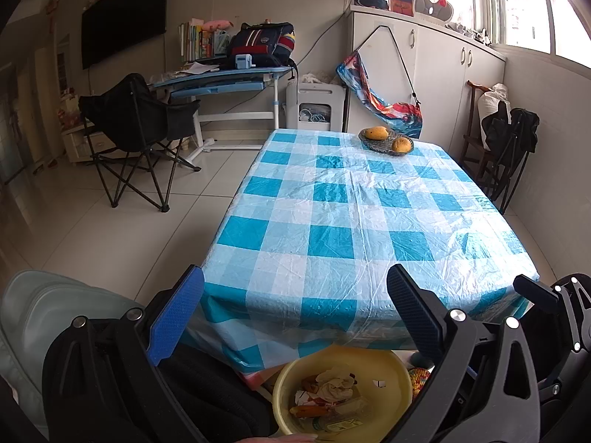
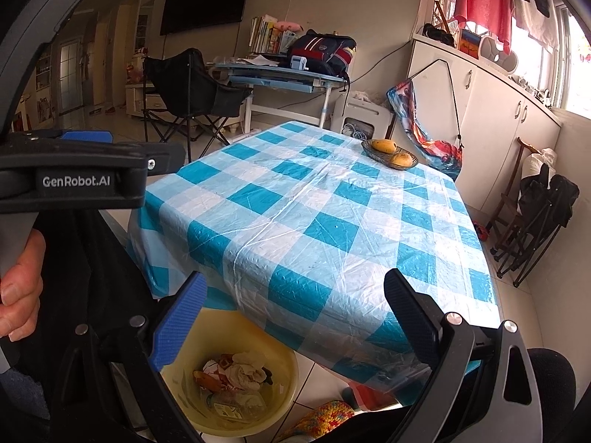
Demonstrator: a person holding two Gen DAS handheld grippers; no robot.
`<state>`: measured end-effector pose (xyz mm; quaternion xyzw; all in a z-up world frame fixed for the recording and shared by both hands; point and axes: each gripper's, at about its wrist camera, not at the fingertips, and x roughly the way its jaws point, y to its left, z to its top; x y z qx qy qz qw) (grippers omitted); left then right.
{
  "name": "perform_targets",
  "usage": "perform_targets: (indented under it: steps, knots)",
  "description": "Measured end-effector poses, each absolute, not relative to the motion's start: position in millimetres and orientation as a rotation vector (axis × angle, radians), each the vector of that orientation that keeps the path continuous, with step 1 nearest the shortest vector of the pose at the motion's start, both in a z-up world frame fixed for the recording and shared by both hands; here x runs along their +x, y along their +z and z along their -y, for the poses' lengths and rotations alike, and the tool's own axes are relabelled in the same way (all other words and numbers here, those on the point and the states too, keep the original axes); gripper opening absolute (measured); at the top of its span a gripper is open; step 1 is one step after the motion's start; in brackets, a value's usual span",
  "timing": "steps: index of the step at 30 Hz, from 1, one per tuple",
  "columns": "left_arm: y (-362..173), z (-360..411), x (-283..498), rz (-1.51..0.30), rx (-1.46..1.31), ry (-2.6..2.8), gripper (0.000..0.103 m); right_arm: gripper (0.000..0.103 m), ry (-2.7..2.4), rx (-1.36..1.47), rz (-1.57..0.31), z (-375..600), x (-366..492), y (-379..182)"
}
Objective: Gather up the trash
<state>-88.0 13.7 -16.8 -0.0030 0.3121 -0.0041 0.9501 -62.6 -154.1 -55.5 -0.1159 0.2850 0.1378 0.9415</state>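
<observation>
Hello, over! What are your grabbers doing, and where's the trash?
Left gripper open, empty. Right gripper open, empty. Crumpled trash in round yellow plastic basin below checkered tablecloth. Nothing blocking.

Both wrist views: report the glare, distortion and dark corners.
Left wrist view: the window is blown out white, the plastic tablecloth shows soft sheen, straight table edges bow, corners vignette black. Right wrist view: the window is overexposed, the tablecloth glints along its creases, with the same fisheye bending and dark corners.

Yellow basin [image 1: 388, 365] partly hidden beneath worktop [image 1: 351, 221] overhang, its near rim cut by the picture's edge. Trash [image 2: 236, 373] inside basin a crumpled jumble, single pieces too small to tell.
</observation>
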Motion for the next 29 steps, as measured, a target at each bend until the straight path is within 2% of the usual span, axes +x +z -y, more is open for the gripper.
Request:
perform_targets:
  steps: [15,22,29]
  knots:
    - [-22,-11,-85,-0.655,-0.02,-0.052,0.096,0.093,0.277,-0.234,-0.576,155,-62,-55]
    - [-21,5,-87,-0.637,0.073,-0.052,0.096,0.093,0.249,-0.215,-0.583,161,-56,-53]
    - [-28,0,-80,-0.728,0.097,-0.04,0.096,0.093,0.212,-0.211,-0.589,163,-51,-55]
